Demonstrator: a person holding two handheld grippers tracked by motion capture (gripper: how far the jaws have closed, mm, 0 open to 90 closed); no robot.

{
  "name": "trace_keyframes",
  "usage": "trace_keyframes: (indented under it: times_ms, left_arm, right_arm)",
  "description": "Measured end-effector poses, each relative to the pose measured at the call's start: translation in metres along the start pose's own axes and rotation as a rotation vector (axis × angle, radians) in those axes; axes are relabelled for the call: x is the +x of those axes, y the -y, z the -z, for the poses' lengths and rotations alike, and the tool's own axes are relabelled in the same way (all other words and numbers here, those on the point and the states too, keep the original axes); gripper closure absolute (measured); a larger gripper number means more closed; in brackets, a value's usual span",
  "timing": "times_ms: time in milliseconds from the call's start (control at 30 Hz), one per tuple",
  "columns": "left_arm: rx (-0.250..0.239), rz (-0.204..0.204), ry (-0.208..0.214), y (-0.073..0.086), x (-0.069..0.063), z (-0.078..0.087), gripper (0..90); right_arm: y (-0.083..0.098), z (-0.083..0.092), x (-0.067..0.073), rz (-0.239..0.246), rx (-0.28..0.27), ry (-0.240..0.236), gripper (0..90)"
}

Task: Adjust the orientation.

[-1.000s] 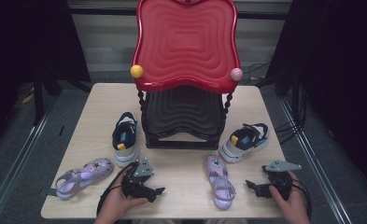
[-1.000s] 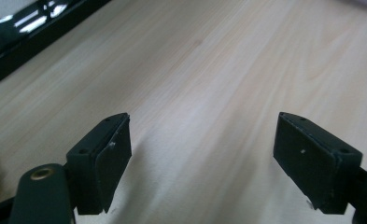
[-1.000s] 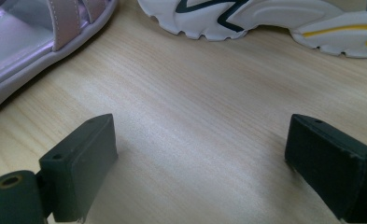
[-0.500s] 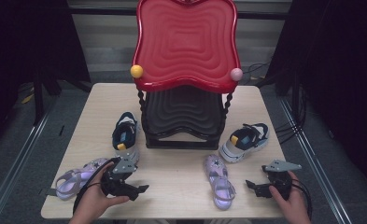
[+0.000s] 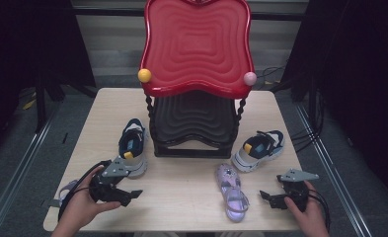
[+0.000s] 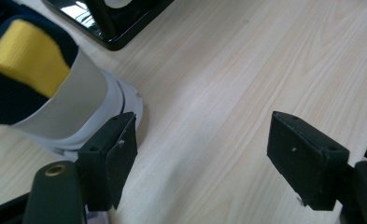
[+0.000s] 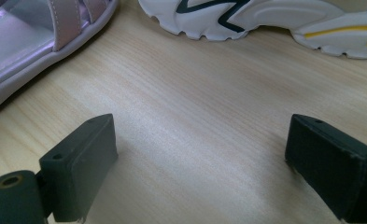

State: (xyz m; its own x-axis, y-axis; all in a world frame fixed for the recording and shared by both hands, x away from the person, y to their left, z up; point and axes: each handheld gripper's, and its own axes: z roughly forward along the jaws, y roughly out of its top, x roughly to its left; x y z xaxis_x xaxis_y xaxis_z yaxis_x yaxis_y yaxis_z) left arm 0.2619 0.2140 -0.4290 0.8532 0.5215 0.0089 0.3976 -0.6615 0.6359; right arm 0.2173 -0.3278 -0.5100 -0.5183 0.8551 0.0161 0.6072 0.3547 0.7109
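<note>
My left gripper (image 5: 130, 195) is at the table's front left, jaws pointing right. In the left gripper view it (image 6: 208, 147) stands open over bare wood; its jaws have just been closing a little, with nothing between them. A navy-and-white sneaker (image 5: 133, 148) sits just beyond it, its heel (image 6: 55, 93) by the left jaw. A purple sandal (image 5: 65, 191) lies partly hidden under my left hand. My right gripper (image 5: 266, 197) rests open at the front right, empty (image 7: 200, 154). Left of it lies a second purple sandal (image 5: 233, 195) (image 7: 27, 42), and beyond it the other sneaker (image 5: 258, 148) (image 7: 265, 18).
A two-tier rack stands at the table's middle back, with a red wavy top tray (image 5: 196, 44) over a black lower shelf (image 5: 194, 123). Its black base (image 6: 111, 23) is close to the left sneaker. Light wooden table (image 5: 181, 190) lies between the two grippers.
My left hand has carried its gripper leftward along the front edge and now covers most of the left sandal. The right gripper has stayed put.
</note>
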Motion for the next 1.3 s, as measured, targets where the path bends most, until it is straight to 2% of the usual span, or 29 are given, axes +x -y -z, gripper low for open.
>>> trace_keyframes:
  times_ms: [133,367,500,533,567,800,933,1067,1133,1200,1267,1300]
  left_arm:
    - [0.013,0.005,-0.019,0.005,0.008,0.009,24.5]
    - [0.013,0.033,-0.068,0.013,0.026,0.028,26.3]
    - [0.011,0.064,-0.092,0.02,0.035,0.035,27.4]
    - [0.025,0.06,-0.097,0.022,0.037,0.036,27.8]
    - [0.025,0.071,-0.102,0.024,0.038,0.036,27.9]
    - [0.082,0.073,-0.134,0.04,0.044,0.039,30.3]
    - [0.092,0.078,-0.148,0.045,0.047,0.039,31.8]
    - [0.126,0.071,-0.167,0.053,0.053,0.033,34.7]
    - [0.122,0.081,-0.189,0.054,0.055,0.03,35.6]
    - [0.156,0.095,-0.189,0.055,0.058,0.028,39.4]
    - [0.205,0.081,-0.219,0.058,0.059,0.023,38.5]
    - [0.21,0.076,-0.224,0.059,0.059,0.023,38.5]
  right_arm:
    - [0.0,0.0,0.0,0.001,-0.001,0.0,8.3]
    - [0.0,0.0,0.0,0.0,0.0,0.0,8.3]
    - [0.0,0.0,0.0,0.001,0.0,0.0,8.3]
    - [0.0,0.0,0.0,-0.001,-0.001,-0.001,8.3]
    - [0.0,0.0,0.0,-0.001,0.0,0.0,8.3]
    - [0.0,0.0,0.0,0.0,0.0,0.0,8.3]
    - [0.0,0.0,0.0,-0.001,0.0,0.0,8.3]
    - [0.0,0.0,0.0,0.001,0.0,0.0,8.3]
    - [0.0,0.0,0.0,0.001,0.0,0.0,8.3]
    - [0.0,0.0,0.0,0.001,0.0,0.0,8.3]
    - [0.0,0.0,0.0,0.0,0.0,0.0,8.3]
    - [0.0,0.0,0.0,0.0,0.0,-0.001,8.3]
